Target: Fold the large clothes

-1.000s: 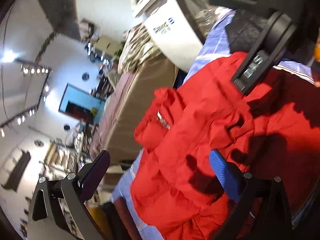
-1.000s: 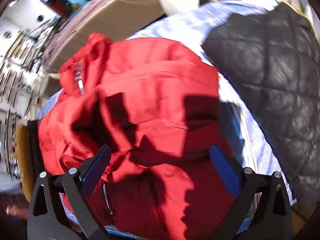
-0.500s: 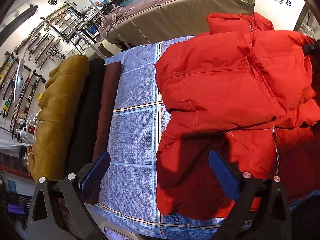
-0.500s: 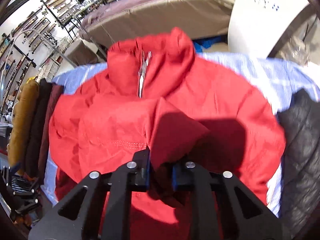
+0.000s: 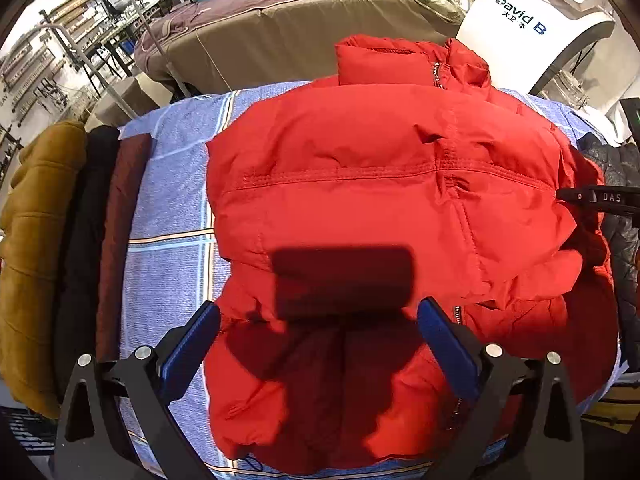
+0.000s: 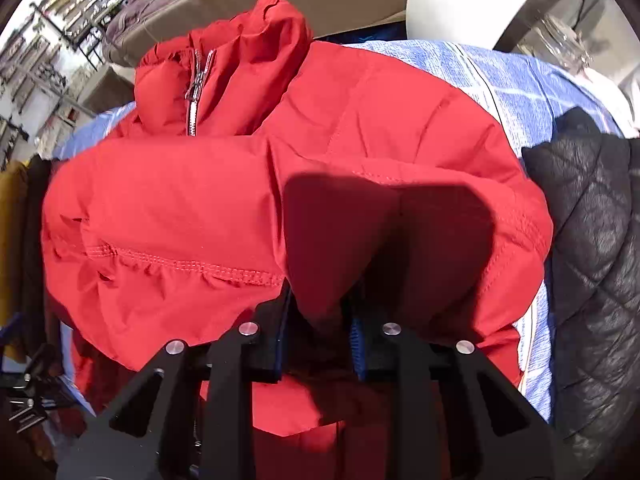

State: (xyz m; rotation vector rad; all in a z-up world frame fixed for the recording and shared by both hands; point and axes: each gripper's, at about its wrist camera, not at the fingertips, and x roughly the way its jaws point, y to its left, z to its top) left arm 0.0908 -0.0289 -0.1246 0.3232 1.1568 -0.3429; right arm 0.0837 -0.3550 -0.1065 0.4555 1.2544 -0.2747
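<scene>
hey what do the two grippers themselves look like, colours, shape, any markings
Both are black. On the left gripper, angular open-frame fingers carry blue pads and round silver bolt heads. The right gripper has the same build, with blue edging on its pads; seen from the left wrist, its side reads "DAS" in pale letters. No cables or sleeves show.

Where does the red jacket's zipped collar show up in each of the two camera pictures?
Left wrist view: the collar sits at the top, right of centre, at the far end of the red jacket.
Right wrist view: the collar sits upper left, zipper facing the camera.
Shared landmark: the black quilted garment at the right edge of both.
</scene>
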